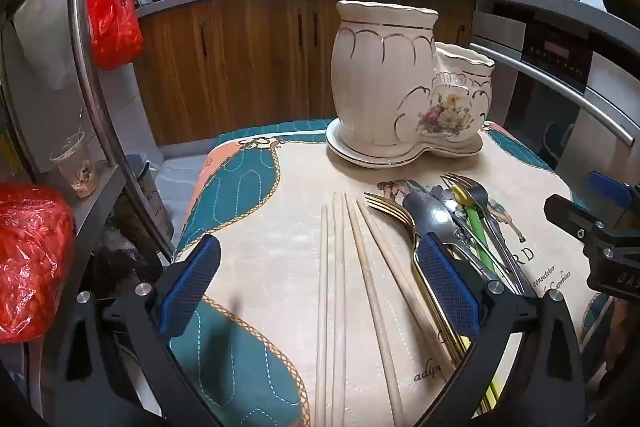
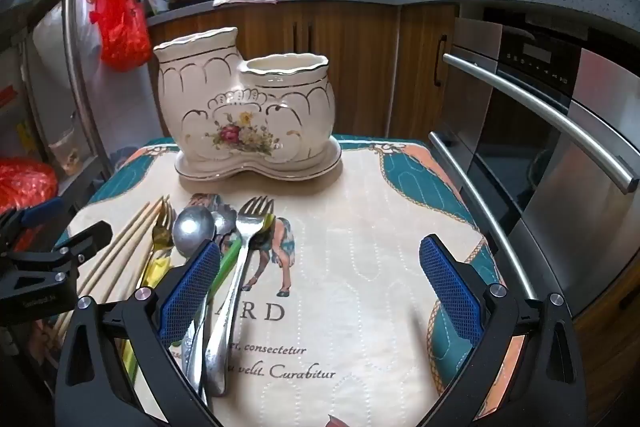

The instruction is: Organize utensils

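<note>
From the left wrist, the left gripper (image 1: 320, 291) hung spread wide and empty over the pale wooden chopsticks (image 1: 340, 287), which lay in front of the cream two-pot ceramic holder (image 1: 384, 83); closing square across one pair looked wisest. From the right wrist, the right gripper (image 2: 320, 291) was likewise spread, holding nothing, the steel fork (image 2: 240, 267) and spoon (image 2: 194, 229) before the holder by its left finger.

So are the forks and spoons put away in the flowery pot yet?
Not yet. The flowery holder looks empty at its visible opening. Both the left gripper and right gripper are open, holding nothing. The chopsticks, forks and spoons all lie on the mat.
</note>
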Motion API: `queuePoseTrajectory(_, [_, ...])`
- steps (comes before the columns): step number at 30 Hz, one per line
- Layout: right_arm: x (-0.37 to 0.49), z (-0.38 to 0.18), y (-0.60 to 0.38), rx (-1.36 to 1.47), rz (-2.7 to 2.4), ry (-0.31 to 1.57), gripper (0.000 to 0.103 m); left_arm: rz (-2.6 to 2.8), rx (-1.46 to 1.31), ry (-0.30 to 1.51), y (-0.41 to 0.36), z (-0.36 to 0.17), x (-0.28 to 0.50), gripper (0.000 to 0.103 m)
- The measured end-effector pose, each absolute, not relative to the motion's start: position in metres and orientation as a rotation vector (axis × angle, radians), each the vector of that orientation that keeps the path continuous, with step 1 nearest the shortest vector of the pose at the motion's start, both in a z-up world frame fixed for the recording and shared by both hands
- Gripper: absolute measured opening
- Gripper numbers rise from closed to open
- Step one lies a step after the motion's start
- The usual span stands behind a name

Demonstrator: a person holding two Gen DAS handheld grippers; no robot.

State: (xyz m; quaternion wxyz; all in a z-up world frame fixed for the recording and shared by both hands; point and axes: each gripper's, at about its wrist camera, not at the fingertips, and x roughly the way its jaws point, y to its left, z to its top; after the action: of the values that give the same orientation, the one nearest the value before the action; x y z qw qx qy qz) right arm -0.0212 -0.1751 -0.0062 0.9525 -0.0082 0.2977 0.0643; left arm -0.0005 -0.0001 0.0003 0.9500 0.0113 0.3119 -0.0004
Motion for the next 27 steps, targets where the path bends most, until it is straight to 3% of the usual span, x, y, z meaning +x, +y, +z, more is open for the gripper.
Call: queuePoseTrajectory(27, [-0.0198,-0.0126,-0.1743,-0.037,0.128,0.617,0.099,0.005,0.022,0.635,0.0002,0.0,-0.0004,0.097])
